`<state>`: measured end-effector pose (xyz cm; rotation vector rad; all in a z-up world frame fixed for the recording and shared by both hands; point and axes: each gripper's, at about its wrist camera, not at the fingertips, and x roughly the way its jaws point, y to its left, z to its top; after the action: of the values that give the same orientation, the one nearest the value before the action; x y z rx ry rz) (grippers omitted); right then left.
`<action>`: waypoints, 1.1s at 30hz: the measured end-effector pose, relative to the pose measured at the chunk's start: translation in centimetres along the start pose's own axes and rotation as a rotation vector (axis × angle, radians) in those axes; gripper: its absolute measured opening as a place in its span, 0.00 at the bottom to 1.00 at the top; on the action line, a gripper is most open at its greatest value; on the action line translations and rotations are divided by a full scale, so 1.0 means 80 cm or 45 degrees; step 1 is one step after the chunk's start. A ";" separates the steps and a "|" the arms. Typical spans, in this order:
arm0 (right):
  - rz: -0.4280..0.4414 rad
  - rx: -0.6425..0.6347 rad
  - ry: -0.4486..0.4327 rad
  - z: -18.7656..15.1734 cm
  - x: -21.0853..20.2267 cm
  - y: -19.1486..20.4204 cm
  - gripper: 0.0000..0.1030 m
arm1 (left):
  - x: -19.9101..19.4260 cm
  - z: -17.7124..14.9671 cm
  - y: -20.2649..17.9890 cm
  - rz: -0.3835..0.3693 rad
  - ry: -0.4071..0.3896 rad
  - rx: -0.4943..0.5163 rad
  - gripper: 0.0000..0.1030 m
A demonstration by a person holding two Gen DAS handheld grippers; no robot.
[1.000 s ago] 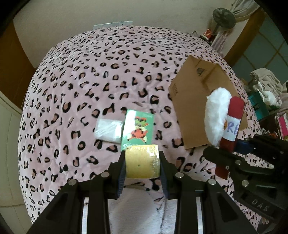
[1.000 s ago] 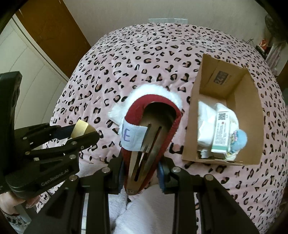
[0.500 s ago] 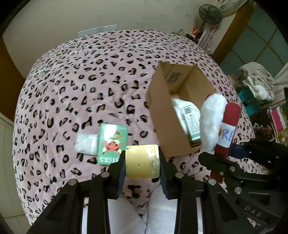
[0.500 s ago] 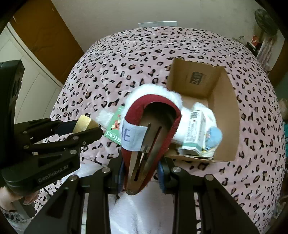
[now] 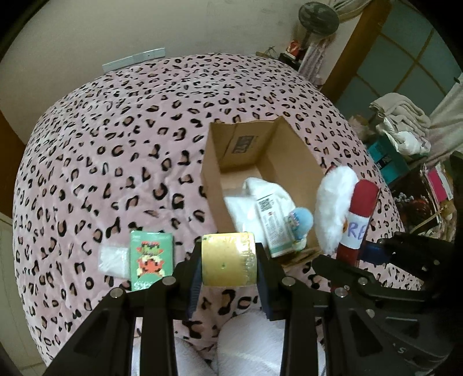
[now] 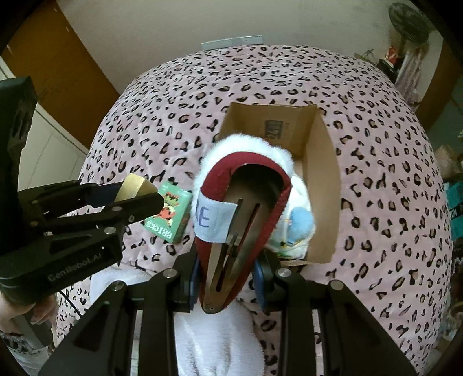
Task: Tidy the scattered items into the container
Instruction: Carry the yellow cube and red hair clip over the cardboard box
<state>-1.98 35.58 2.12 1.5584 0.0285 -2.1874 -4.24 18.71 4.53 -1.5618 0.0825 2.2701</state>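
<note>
A pink leopard-print blanket [image 5: 121, 150] is spread over the whole bed. A plain cream wall [image 5: 144, 26] is seen at the far side, with a fan [image 5: 318, 20] in the far right corner. Wooden doors [image 6: 58, 57] are seen on the left, and folded laundry [image 5: 402, 127] is piled up on the right.

A standing fan [image 5: 317, 18] by the wall; folded laundry [image 5: 400, 123] piled beside the leopard-print blanket [image 5: 121, 138].
</note>
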 end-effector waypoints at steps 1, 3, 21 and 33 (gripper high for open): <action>-0.003 0.008 0.001 0.001 0.001 -0.005 0.30 | 0.002 0.003 -0.004 -0.006 0.004 0.008 0.32; -0.006 0.023 0.004 0.004 0.003 -0.015 0.30 | 0.008 0.010 -0.013 -0.012 0.008 0.026 0.32; -0.009 0.099 0.058 0.023 0.041 -0.063 0.30 | 0.055 0.057 -0.051 -0.044 0.057 0.080 0.32; -0.016 0.127 0.067 0.022 0.052 -0.077 0.30 | 0.077 0.062 -0.057 -0.057 0.091 0.081 0.32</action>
<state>-6.94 39.21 -2.46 1.6743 -0.0554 -2.1868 -8.96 25.94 1.57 -1.5961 0.1367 2.1559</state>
